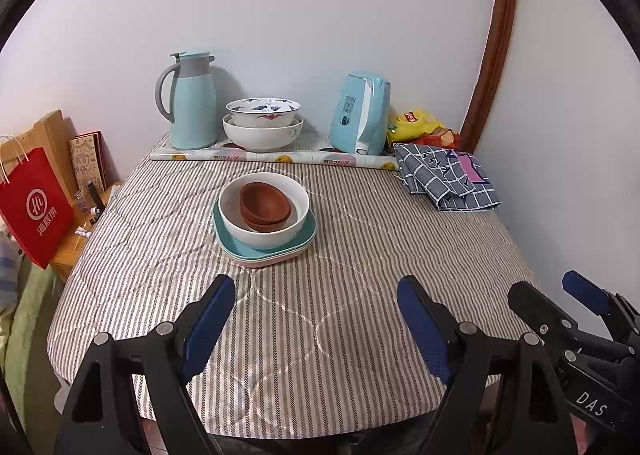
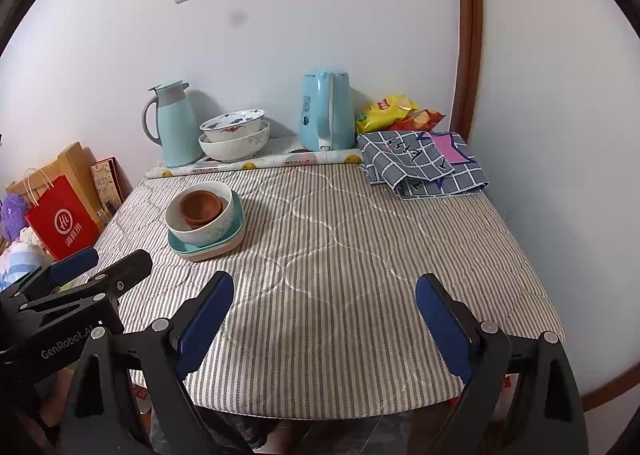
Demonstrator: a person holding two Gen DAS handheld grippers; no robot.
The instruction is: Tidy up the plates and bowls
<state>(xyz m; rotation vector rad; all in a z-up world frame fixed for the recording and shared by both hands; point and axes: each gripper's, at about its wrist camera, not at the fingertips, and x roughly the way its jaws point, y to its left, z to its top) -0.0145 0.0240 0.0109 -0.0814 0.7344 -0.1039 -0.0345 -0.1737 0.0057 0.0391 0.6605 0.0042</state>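
Observation:
Two brown bowls (image 1: 265,205) sit nested in a white bowl (image 1: 264,211), which stands on stacked teal and pink plates (image 1: 264,251) mid-table; the stack also shows in the right wrist view (image 2: 206,221). A patterned bowl (image 1: 263,111) sits inside a larger white bowl (image 1: 262,135) at the back. My left gripper (image 1: 316,291) is open and empty, held over the table's near edge, short of the stack. My right gripper (image 2: 324,287) is open and empty, to the right of the left one; it shows in the left wrist view (image 1: 552,291).
The table has a striped cloth (image 1: 360,255). At the back stand a light blue thermos jug (image 1: 190,99), a light blue kettle (image 1: 360,115), snack bags (image 1: 416,123) and a folded checked cloth (image 1: 448,179). A red paper bag (image 1: 34,207) stands left of the table.

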